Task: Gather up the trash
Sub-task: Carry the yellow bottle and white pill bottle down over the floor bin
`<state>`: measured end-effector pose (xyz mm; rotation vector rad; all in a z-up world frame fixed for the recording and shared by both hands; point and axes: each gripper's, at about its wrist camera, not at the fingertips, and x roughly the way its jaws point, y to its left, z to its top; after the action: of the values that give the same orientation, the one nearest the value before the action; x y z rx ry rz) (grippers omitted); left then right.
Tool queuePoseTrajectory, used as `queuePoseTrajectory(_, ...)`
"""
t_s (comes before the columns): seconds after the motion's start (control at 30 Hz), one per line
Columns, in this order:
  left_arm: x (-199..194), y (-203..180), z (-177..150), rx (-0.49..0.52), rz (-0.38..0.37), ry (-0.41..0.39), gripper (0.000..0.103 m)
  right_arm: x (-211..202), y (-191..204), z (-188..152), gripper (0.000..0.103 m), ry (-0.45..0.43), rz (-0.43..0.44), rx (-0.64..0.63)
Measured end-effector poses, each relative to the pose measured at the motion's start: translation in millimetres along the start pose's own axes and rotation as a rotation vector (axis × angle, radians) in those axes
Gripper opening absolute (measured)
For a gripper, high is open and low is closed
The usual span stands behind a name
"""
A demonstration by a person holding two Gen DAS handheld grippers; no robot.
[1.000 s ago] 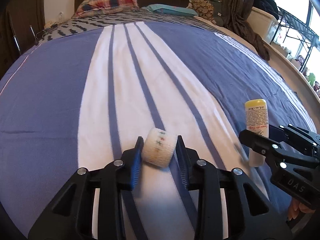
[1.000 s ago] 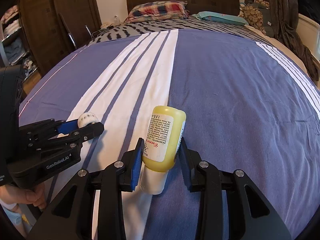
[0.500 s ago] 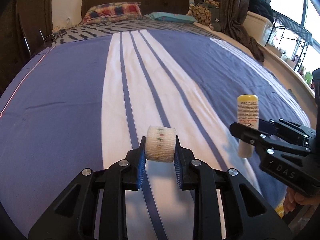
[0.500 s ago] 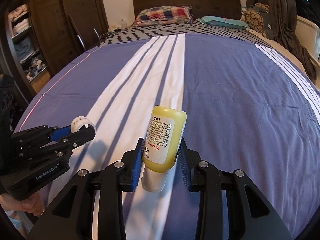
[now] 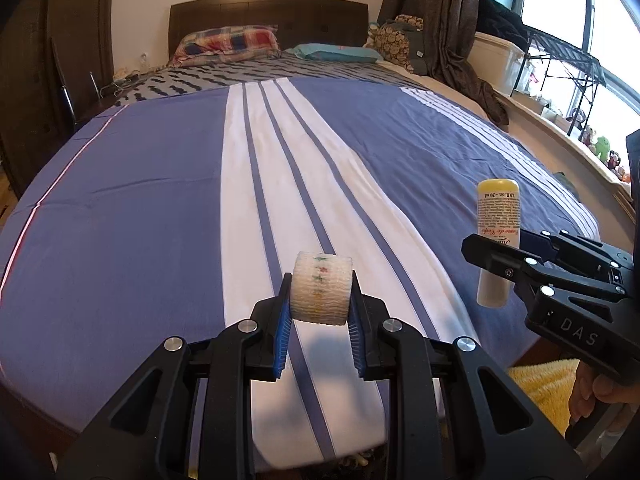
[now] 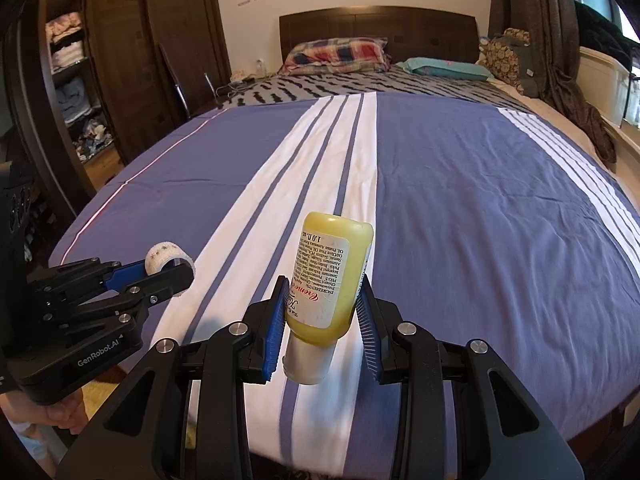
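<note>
My left gripper (image 5: 320,300) is shut on a white gauze roll (image 5: 321,288) with small coloured marks, held above the foot of the bed. It also shows at the left of the right wrist view (image 6: 170,258). My right gripper (image 6: 323,300) is shut on a small yellow lotion bottle (image 6: 330,276), cap end down, also held above the foot of the bed. In the left wrist view the bottle (image 5: 497,240) stands upright in the right gripper at the right.
The bed carries a blue cover with white stripes (image 5: 160,208) and pillows (image 5: 230,42) at the headboard. A dark wardrobe (image 6: 132,60) stands left, a window ledge and rack (image 5: 560,80) right. A yellow cloth (image 5: 540,396) lies below the bed's near edge.
Both grippers have lifted and drawn back toward the foot of the bed, each carrying its item. The roll and bottle have left the cover.
</note>
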<state>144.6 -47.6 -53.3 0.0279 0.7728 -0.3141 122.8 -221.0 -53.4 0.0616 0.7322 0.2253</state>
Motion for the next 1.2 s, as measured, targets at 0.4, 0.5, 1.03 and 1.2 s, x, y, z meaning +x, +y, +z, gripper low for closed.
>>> queuePoseTrajectory(0.4, -33.7, -12.5, -90.9, -0.038, -0.006, 0.014, 0.023, -39.0, 16.6, -83.2, 0.035, 0.0, 0.013, -0.009)
queuePoseTrajectory(0.5, -29.9, -11.0, -111.2, -0.056, -0.008, 0.046, 0.023, -32.2, 16.2, -106.4, 0.035, 0.057, 0.014, -0.016)
queuePoseTrajectory(1.03, 26.3, -0.1, -215.9, -0.098, -0.013, 0.313, 0.024, 13.5, 18.0, -201.7, 0.035, 0.303, 0.03, -0.011)
queuePoseTrajectory(1.2, 41.1, 0.6, -229.2, -0.113, -0.02, 0.366, 0.024, 26.1, 17.3, -219.2, 0.035, 0.362, 0.028, -0.003)
